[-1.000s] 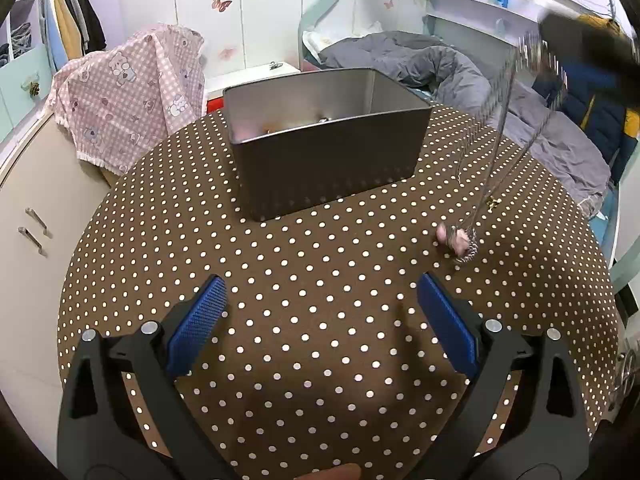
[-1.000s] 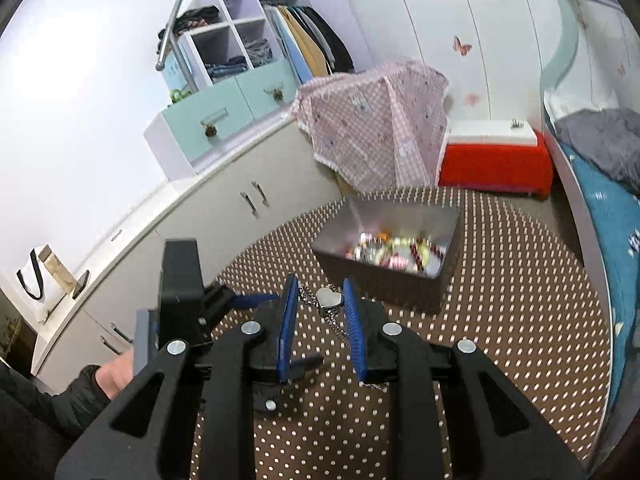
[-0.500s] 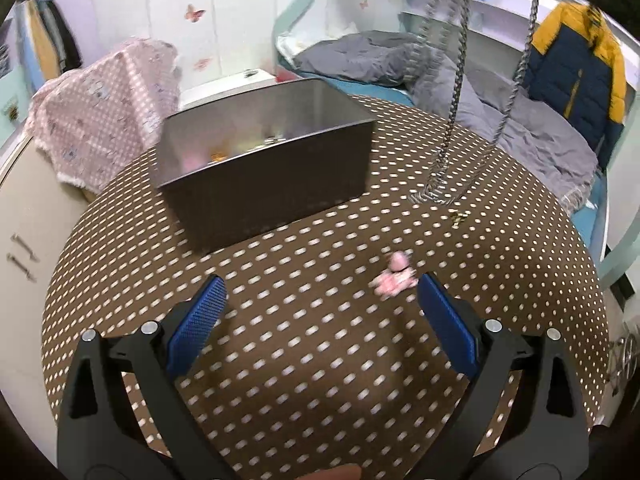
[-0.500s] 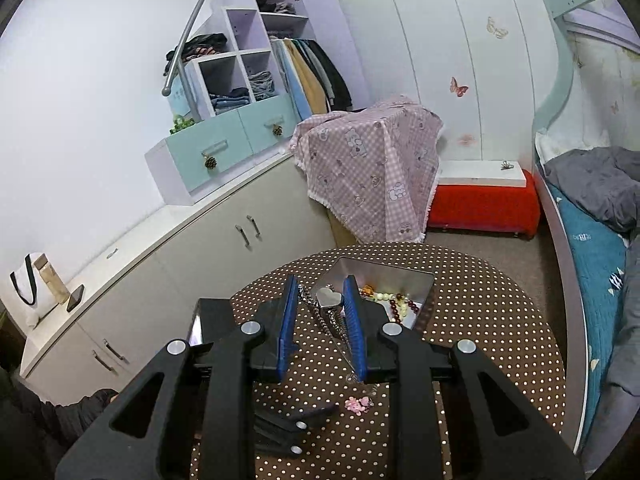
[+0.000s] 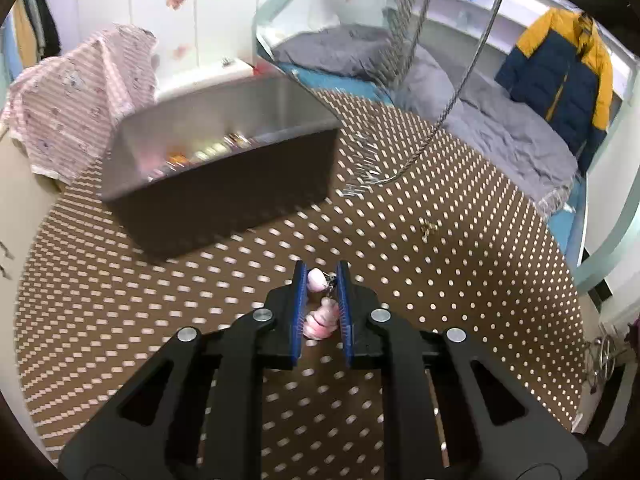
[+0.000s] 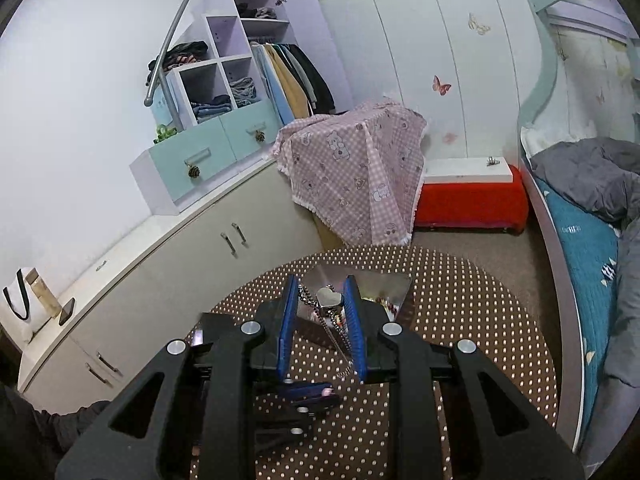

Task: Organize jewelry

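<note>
Left wrist view: the left gripper (image 5: 321,280), wide apart a second ago, is closing on the pink beaded trinket (image 5: 319,312) near the grey metal box (image 5: 224,176); the right gripper (image 6: 321,300) is clamped on the silver heart-pendant chain (image 6: 329,299).

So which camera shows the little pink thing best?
The left wrist view. There the pink charm sits big and close between the blue pads of the left gripper, whose jaws are closing on it. In the right wrist view, only a tiny pink speck shows at the left gripper's tip, low down.
</note>
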The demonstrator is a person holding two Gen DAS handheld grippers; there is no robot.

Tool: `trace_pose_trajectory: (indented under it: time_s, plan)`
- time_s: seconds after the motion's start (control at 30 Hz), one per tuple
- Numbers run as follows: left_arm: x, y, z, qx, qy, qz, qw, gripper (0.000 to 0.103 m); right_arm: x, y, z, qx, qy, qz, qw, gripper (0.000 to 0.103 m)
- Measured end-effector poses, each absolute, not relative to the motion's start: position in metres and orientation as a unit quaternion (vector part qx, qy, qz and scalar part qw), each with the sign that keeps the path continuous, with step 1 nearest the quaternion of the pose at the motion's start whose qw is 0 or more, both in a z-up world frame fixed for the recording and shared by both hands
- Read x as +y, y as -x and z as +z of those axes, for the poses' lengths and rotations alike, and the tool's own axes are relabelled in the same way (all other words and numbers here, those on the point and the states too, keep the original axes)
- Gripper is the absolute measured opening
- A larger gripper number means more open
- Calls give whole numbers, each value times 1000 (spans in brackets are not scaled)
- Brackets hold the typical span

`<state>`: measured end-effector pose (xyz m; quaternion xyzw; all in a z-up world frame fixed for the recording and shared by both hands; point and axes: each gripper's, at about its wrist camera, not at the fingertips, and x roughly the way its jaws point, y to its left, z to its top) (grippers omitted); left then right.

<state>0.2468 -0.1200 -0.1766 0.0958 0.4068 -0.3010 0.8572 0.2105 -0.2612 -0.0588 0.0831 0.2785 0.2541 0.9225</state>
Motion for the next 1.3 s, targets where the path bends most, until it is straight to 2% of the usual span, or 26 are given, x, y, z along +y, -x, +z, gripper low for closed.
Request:
trace_pose_trajectory:
  time_s: [0.3, 0.47, 0.77, 0.8, 0.83, 0.87, 0.9, 0.93, 0.97, 1.03, 1.3]
  plan:
    - [-52, -265, -82, 324, -56, -256, 909, 15, -249, -230, -15, 238, -56, 259, 934, 21]
    - [-41, -287, -38, 290, -52, -235, 926, 15, -243, -252, 8, 225, -47, 260, 938, 21]
    - [-53, -329, -42, 318, -18, -244, 916, 16, -235, -295, -18, 272, -59, 254, 926, 22]
    - [-56, -332, -46, 323, -18, -244, 914, 16, -236, -300, -23, 281, -64, 252, 924, 24]
    - [-58, -334, -50, 328, -18, -242, 913, 17, -236, -305, -27, 288, -69, 246, 923, 30]
    - [-60, -337, -54, 336, -21, -233, 913, 37, -239, -311, -35, 301, -77, 235, 921, 53]
    - [-62, -336, -56, 335, -20, -222, 915, 81, -241, -313, -39, 305, -84, 227, 921, 67]
    - [-59, -335, -55, 322, -12, -211, 923, 94, -246, -313, -42, 304, -92, 211, 924, 85]
    - [-54, -332, -53, 303, -1, -202, 931, 97, -248, -312, -43, 300, -95, 202, 927, 91]
    - [-50, -332, -55, 307, 5, -192, 932, 97, -256, -306, -45, 291, -107, 187, 932, 94]
    - [-42, -315, -56, 293, -2, -154, 944, 97, -274, -292, -52, 289, -120, 150, 938, 95]
